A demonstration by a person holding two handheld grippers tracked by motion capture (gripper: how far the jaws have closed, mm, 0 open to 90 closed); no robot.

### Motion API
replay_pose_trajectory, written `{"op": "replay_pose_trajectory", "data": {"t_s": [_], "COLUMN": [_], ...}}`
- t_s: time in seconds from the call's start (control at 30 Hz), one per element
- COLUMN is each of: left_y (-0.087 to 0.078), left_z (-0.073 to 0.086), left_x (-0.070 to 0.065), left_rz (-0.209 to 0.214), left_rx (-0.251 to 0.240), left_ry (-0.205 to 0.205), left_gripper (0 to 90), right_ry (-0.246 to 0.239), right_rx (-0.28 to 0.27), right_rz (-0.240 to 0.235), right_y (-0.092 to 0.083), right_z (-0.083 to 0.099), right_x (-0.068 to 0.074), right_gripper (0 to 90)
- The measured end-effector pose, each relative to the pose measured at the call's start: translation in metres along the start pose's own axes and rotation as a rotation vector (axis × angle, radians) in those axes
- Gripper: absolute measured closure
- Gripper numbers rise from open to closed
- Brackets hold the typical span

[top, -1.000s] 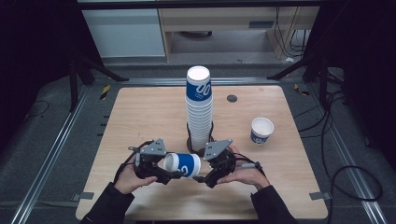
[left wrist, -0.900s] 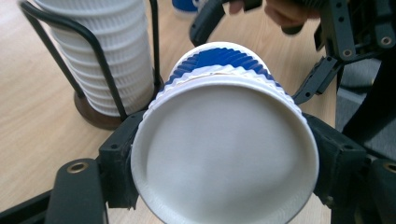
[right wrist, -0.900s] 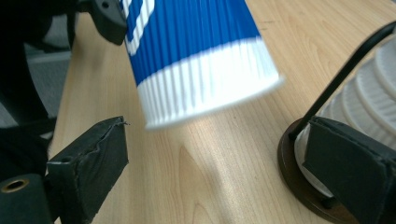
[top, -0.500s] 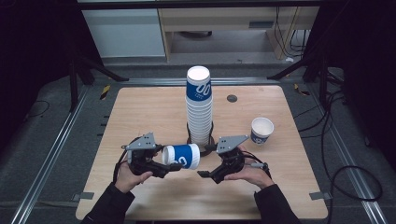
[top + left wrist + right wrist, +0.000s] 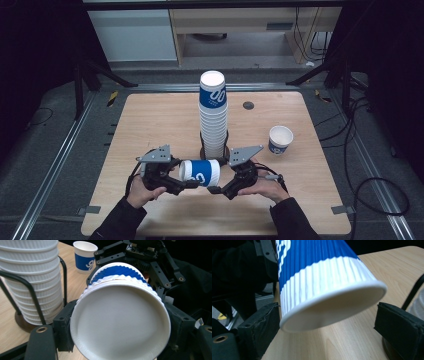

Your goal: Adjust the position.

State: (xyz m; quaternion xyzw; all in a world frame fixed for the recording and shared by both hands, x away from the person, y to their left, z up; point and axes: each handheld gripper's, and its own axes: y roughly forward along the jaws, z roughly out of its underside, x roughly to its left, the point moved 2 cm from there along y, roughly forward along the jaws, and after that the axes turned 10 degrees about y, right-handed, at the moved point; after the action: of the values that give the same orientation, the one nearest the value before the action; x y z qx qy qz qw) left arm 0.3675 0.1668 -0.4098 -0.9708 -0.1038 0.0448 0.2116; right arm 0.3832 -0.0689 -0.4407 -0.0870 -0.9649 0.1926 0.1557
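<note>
My left tool (image 5: pixel 192 184) is clamped on the blue-and-white cup (image 5: pixel 200 172), which lies sideways in the air just in front of the cup stack (image 5: pixel 213 115), mouth toward my left hand. In the left gripper view the pads sit tight on either side of the rim (image 5: pixel 120 322). My right tool (image 5: pixel 216 189) is spread open round the cup's base end; the right gripper view shows daylight btwn both pads (image 5: pixel 259 327) and the ribbed wall (image 5: pixel 322 280), so it isn't gripping yet.

My read: handover or pulling nested cups apart. To do it well:
- Close the right tool on the base w/ light squeeze; paper wall dents easily.
- Keep the left clamp steady until the right has bitten.
- Pull straight along the cup's axis, away from the stack, no twisting.
- The lone cup (image 5: pixel 280 139) stands to the right of the stack, well apart.
</note>
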Motion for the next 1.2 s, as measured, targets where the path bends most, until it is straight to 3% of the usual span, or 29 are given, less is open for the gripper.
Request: {"op": "replay_pose_trajectory", "data": {"t_s": [0.37, 0.67, 0.93, 1.2], "left_y": [0.0045, 0.0044, 0.006, 0.0068], "left_z": [-0.0009, -0.0005, -0.0001, 0.0], "left_x": [-0.004, -0.0034, -0.0044, -0.0042], "left_rz": [0.061, 0.073, 0.079, 0.086], "left_rx": [-0.009, -0.008, 0.003, 0.007], "left_ry": [0.004, 0.002, 0.01, 0.007], "left_gripper": [25.0, 25.4, 25.4, 25.6], "right_ry": [0.004, 0.008, -0.005, -0.01], "right_rx": [-0.017, -0.011, -0.013, -0.005], "right_rz": [-0.077, -0.096, -0.092, -0.102], "right_y": [0.003, 0.0029, 0.005, 0.0055], "right_z": [-0.0004, 0.0006, 0.0009, 0.001], "right_x": [0.0032, 0.0031, 0.0044, 0.0049], "right_gripper": [12.2, 14.9, 11.9, 15.9]}}
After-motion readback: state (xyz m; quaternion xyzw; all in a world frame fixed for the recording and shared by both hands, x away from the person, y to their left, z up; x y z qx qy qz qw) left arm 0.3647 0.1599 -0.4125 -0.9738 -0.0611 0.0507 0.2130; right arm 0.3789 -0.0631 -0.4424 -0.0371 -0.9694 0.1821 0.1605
